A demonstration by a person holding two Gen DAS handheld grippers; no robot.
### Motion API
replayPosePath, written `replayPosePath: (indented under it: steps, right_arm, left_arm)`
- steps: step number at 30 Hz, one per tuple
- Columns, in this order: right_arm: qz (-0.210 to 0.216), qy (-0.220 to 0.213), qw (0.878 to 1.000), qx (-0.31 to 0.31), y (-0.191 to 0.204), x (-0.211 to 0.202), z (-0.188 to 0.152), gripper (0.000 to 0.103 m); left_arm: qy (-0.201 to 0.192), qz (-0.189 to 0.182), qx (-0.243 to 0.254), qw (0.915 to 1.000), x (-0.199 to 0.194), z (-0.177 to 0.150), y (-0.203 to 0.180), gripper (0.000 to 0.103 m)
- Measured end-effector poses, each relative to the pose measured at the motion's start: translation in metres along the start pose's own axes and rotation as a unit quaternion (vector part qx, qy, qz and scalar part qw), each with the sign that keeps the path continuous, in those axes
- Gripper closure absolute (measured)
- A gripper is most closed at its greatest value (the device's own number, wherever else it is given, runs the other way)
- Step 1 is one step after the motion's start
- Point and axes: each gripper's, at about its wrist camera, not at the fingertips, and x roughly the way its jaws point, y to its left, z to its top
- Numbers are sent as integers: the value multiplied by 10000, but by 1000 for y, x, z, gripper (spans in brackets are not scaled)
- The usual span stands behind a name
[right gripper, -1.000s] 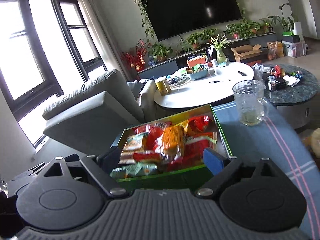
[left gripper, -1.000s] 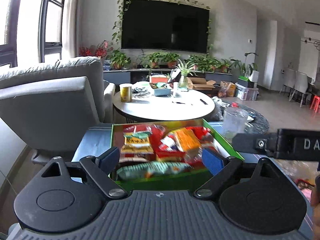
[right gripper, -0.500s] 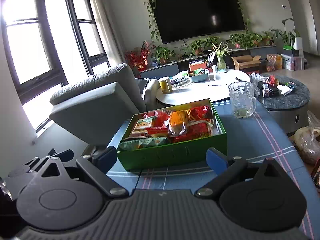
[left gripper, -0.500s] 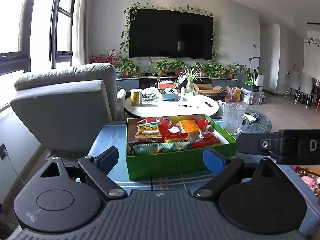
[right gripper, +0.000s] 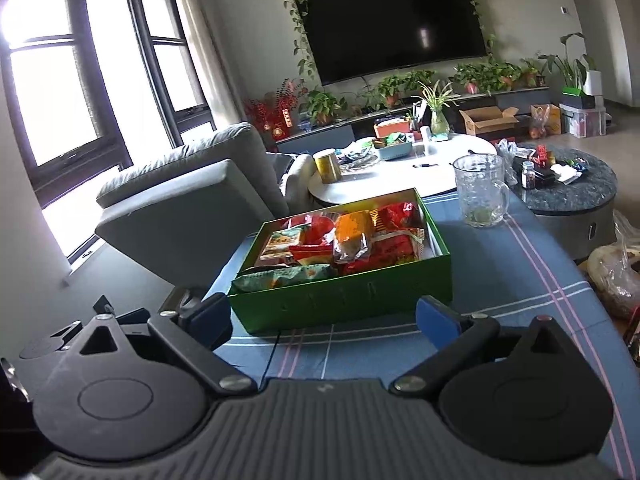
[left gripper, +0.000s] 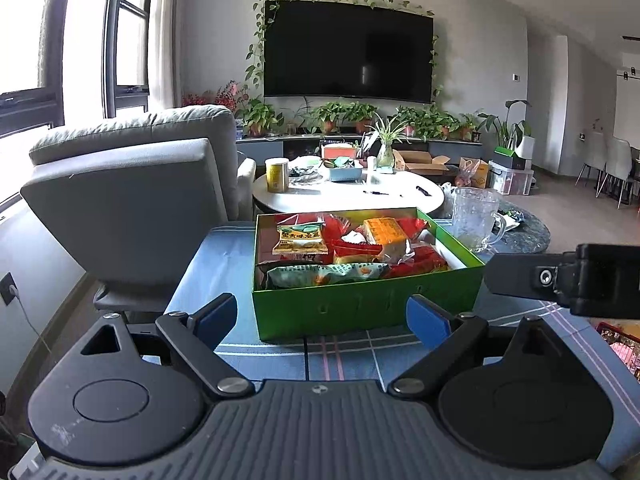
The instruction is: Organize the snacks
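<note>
A green box (left gripper: 360, 308) full of snack packets stands on the blue checked tablecloth (left gripper: 340, 356). Inside lie a yellow packet (left gripper: 300, 238), an orange packet (left gripper: 386, 232) and a green-and-white packet (left gripper: 332, 274) among red ones. My left gripper (left gripper: 322, 318) is open just in front of the box's near wall, with nothing between its blue pads. In the right wrist view the same box (right gripper: 340, 300) sits beyond my right gripper (right gripper: 322, 320), which is open too and holds nothing. The right gripper's black body (left gripper: 560, 280) reaches in at the right of the left wrist view.
A glass mug (right gripper: 480, 194) stands on the cloth behind the box to the right. A grey armchair (left gripper: 132, 200) is close on the left. Beyond are a white round table (left gripper: 348, 196) with clutter and a dark round table (right gripper: 568, 192). A plastic bag (right gripper: 616, 276) lies at the right edge.
Both grippers have drawn back from the green box. A second ago its near wall sat between the fingers; now it stands past the fingertips. The fingers' spread looks unchanged.
</note>
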Motion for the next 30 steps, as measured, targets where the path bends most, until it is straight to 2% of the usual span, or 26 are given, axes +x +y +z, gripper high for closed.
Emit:
replayPosePath:
  steps: [9, 30]
  right_arm:
    - [52, 27, 10000, -28, 4, -1, -3, 33]
    - [82, 36, 9999, -71, 8, 0, -3, 33]
  left_arm:
    - [21, 38, -186, 9998, -1, 0, 4, 12]
    - [13, 171, -93, 9998, 0, -2, 6, 12]
